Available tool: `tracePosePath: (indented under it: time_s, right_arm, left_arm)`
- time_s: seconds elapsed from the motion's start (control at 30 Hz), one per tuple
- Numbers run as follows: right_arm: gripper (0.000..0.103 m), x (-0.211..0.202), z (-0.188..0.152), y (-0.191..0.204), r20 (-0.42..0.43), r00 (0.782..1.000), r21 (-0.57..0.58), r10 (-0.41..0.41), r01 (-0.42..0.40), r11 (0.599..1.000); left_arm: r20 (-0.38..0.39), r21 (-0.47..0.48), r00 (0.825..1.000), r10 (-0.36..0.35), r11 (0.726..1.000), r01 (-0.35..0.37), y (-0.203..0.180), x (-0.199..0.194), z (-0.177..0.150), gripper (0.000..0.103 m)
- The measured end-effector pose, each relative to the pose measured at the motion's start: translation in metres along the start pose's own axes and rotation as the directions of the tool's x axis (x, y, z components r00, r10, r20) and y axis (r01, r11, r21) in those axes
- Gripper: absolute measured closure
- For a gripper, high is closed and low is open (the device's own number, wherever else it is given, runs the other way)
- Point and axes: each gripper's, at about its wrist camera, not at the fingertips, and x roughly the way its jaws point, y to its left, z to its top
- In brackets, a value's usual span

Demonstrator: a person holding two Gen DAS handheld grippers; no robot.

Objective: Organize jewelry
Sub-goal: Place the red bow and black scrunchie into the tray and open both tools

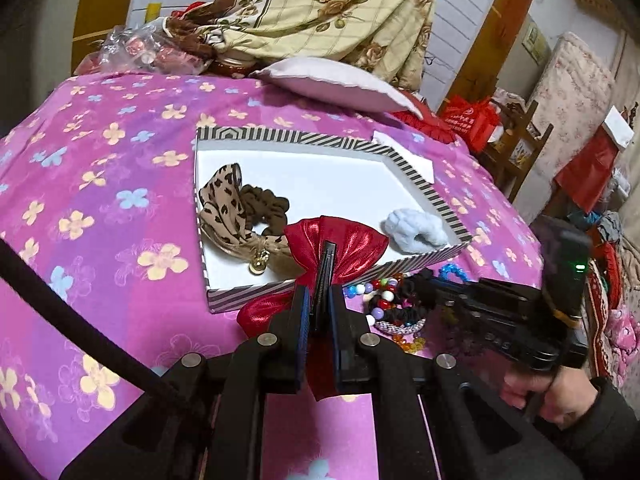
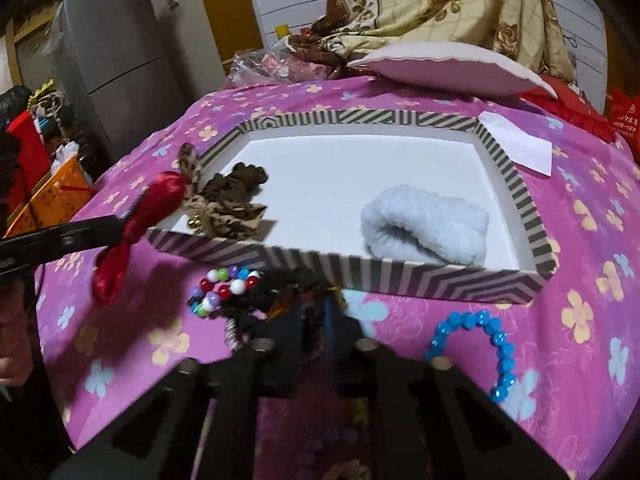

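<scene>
My left gripper [image 1: 320, 300] is shut on a red satin bow hair clip [image 1: 352, 246], held above the near rim of the striped tray [image 1: 280, 135]. The bow also shows in the right wrist view [image 2: 136, 220] at the tray's left corner [image 2: 360, 117]. Inside the tray lie a leopard bow [image 1: 228, 204], a brown scrunchie [image 1: 266, 204] and a pale blue fluffy band [image 2: 424, 224]. My right gripper [image 2: 316, 304] is shut on a black scrunchie with coloured beads [image 2: 256, 292], close to the tray's near wall. A blue bead bracelet [image 2: 484, 344] lies on the cloth.
The pink flowered cloth [image 1: 100, 200] covers the table. A white paper [image 2: 516, 144] lies beyond the tray's right corner. A pink cushion [image 2: 448, 68] and draped floral fabric [image 1: 340, 4] sit at the back. A grey fridge [image 2: 116, 52] stands left.
</scene>
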Motion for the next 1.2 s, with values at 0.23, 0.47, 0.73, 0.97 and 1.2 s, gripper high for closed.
tracePosePath:
  time_s: [0.23, 0.47, 0.73, 0.97, 1.2]
  right_arm:
    - [0.097, -0.057, -0.003, -0.008, 0.159, 0.987, 0.077, 0.002, -0.014, 0.997]
    - [0.097, -0.072, -0.006, -0.023, 0.174, 0.985, 0.145, -0.016, -0.009, 0.989]
    - [0.097, -0.059, -0.013, -0.023, 0.170, 0.985, 0.184, -0.029, -0.002, 0.983]
    - [0.097, -0.064, -0.006, -0.017, 0.191, 0.981, 0.142, -0.035, 0.007, 0.990]
    - [0.097, -0.075, 0.007, -0.026, 0.253, 0.963, 0.144, -0.089, 0.053, 0.988]
  left_arm:
    - [0.022, -0.006, 1.000, 0.006, 1.000, -0.006, -0.003, 0.001, 0.000, 0.103]
    - [0.039, -0.002, 0.999, -0.009, 1.000, 0.009, -0.012, 0.005, 0.002, 0.103]
    - [0.050, -0.014, 0.999, -0.010, 1.000, 0.011, -0.015, 0.011, 0.000, 0.103]
    - [0.074, -0.040, 0.997, -0.023, 0.999, 0.026, -0.015, 0.011, 0.004, 0.103]
    - [0.126, -0.084, 0.991, -0.040, 0.995, 0.051, -0.013, 0.016, 0.020, 0.103]
